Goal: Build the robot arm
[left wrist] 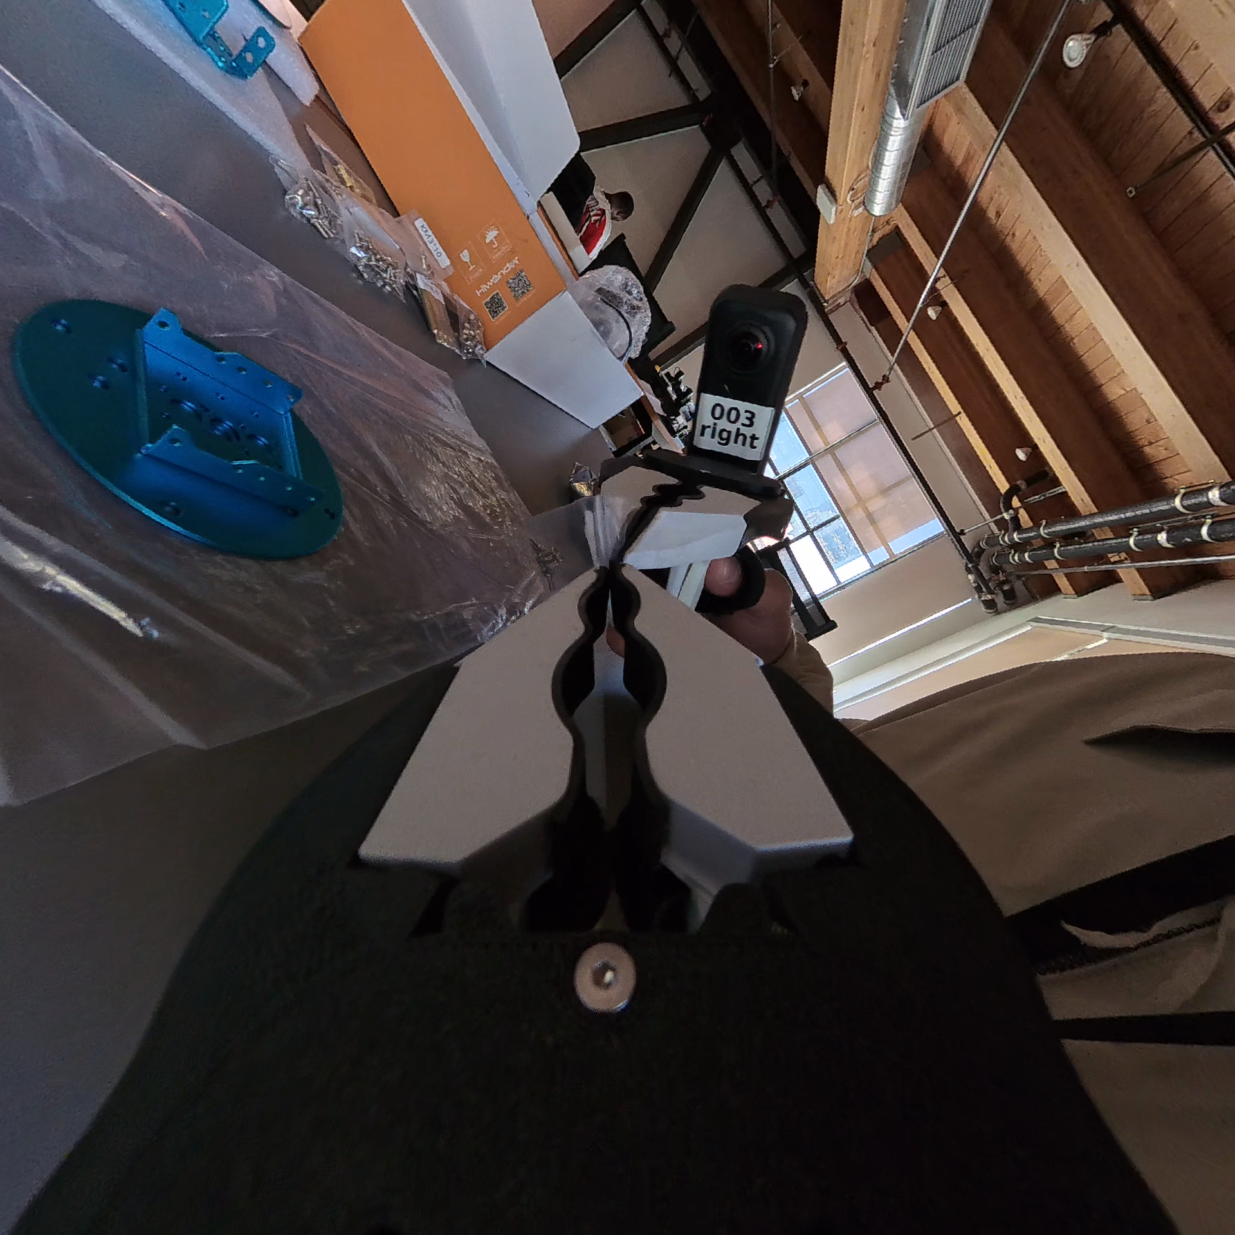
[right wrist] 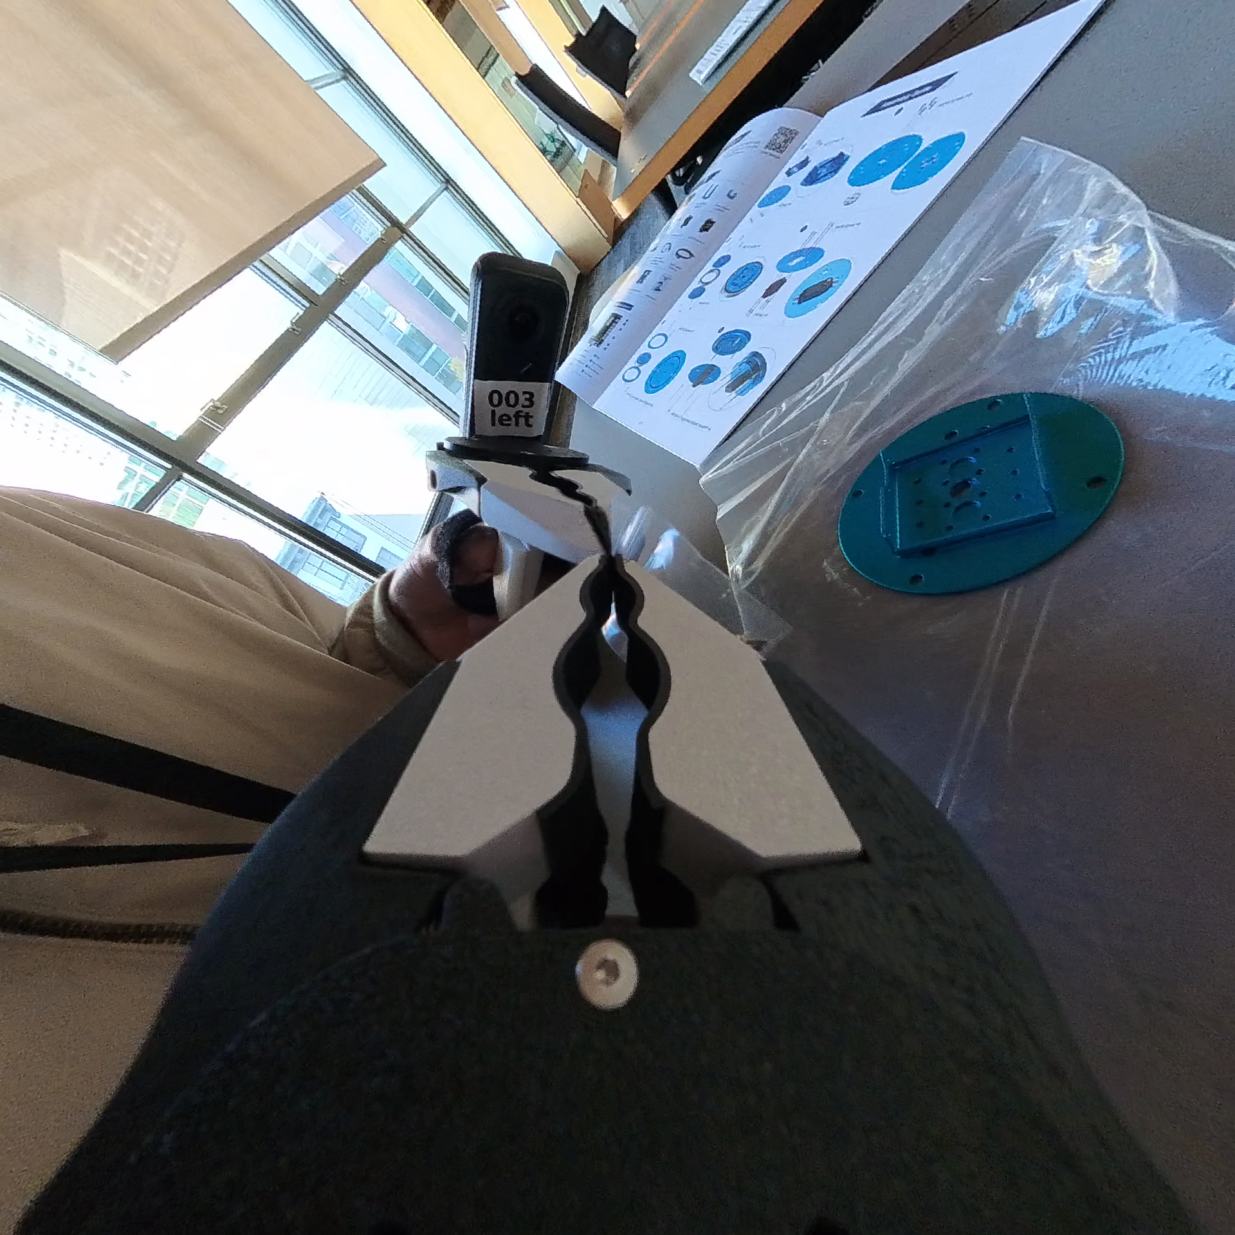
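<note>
My left gripper [left wrist: 611, 569] and my right gripper [right wrist: 605, 563] point at each other, tip to tip, above the grey table's edge. Both are shut, each pinching a side of a small clear plastic bag [left wrist: 593, 528] that also shows in the right wrist view [right wrist: 695, 578]. The right gripper [left wrist: 645, 528] with its camera shows beyond my left one, held by a hand [left wrist: 748, 615]. The left gripper [right wrist: 591, 528] shows likewise in the right wrist view. A round blue-green plate with a blue bracket [left wrist: 177, 428] lies on the table nearby; it also shows in the right wrist view [right wrist: 982, 494].
The plate rests on a large clear plastic bag [left wrist: 401, 434]. An orange and white box [left wrist: 434, 147], several small bags of screws [left wrist: 374, 247] and a blue bracket [left wrist: 220, 33] stand farther back. An illustrated instruction sheet [right wrist: 802, 254] lies on the table [right wrist: 1103, 802]. A person [left wrist: 601, 214] is far off. Left and right tips are no more than a few centimetres apart.
</note>
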{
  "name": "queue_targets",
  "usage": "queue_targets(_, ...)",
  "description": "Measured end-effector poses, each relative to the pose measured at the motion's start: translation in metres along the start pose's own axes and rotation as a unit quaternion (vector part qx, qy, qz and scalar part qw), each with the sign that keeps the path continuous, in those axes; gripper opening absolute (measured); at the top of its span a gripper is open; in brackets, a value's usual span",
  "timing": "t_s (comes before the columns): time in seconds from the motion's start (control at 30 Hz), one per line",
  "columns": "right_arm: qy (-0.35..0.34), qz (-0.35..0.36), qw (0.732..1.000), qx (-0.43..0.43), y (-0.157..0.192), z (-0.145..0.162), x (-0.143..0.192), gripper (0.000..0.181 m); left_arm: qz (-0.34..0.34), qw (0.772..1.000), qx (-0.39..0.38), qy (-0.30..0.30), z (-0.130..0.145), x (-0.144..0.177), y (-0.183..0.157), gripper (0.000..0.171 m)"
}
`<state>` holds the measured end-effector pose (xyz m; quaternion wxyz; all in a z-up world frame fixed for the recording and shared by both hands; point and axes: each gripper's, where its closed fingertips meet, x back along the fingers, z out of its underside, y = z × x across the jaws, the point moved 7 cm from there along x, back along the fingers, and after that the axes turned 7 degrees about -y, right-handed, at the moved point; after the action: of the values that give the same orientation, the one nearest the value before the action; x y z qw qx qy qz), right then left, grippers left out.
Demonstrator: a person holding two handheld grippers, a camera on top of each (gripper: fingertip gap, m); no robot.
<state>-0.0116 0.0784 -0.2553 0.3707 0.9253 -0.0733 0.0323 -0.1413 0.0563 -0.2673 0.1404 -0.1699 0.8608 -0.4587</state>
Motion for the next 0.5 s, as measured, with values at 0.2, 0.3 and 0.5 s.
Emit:
queue_targets(0.2,0.008,0.039,0.999,0.023,-0.005,0.003,-0.002,0.0,-0.065,0.995,-0.07,0.011,0.0,-0.001,0.0,0.0)
queue_targets(0.3,-0.006,0.023,1.0,0.006,-0.004,0.002,-0.002,0.0,-0.073,0.993,-0.095,0.014,-0.002,-0.001,-0.005,0.0)
queue_targets(0.5,-0.012,0.028,0.999,0.01,-0.005,0.001,-0.001,0.005,-0.087,0.985,-0.15,0.019,-0.001,-0.005,-0.011,0.0)
